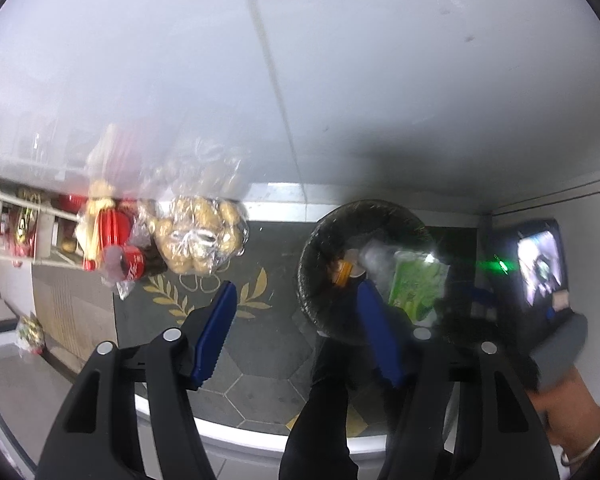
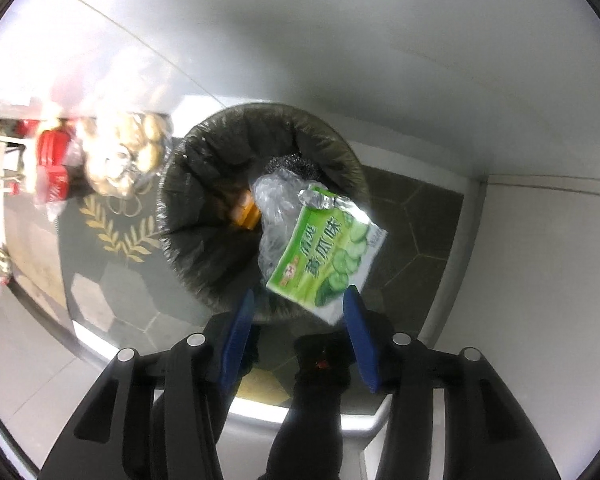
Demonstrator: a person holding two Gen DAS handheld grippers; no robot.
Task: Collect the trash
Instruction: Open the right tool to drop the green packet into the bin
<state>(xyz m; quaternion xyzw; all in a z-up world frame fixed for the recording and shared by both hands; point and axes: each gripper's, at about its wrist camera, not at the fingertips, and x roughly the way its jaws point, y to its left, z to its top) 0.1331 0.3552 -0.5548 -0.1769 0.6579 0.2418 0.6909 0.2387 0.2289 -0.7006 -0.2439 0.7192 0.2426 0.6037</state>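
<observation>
A round bin with a black liner (image 2: 188, 184) stands on the floor below both grippers, and its rim (image 1: 312, 248) also shows in the left wrist view. A green snack packet (image 2: 328, 256) hangs loose over the bin's near edge, its lower corner between the blue pads of my right gripper (image 2: 300, 304). The pads stand apart and do not press on it. Inside the bin lie a crumpled clear plastic bag (image 2: 276, 200) and an orange-capped item (image 2: 246, 212). My left gripper (image 1: 296, 288) is open over the floor mat with nothing in it; the packet (image 1: 418, 284) shows past its right finger.
A clear bag of potatoes (image 1: 196, 240) and a cola bottle (image 1: 128, 264) lie left of the bin. A dark mat with gold leaves (image 1: 252, 300) covers the floor. A white wall fills the top. A person's dark legs (image 1: 328, 400) and a hand (image 1: 572, 404) are close by.
</observation>
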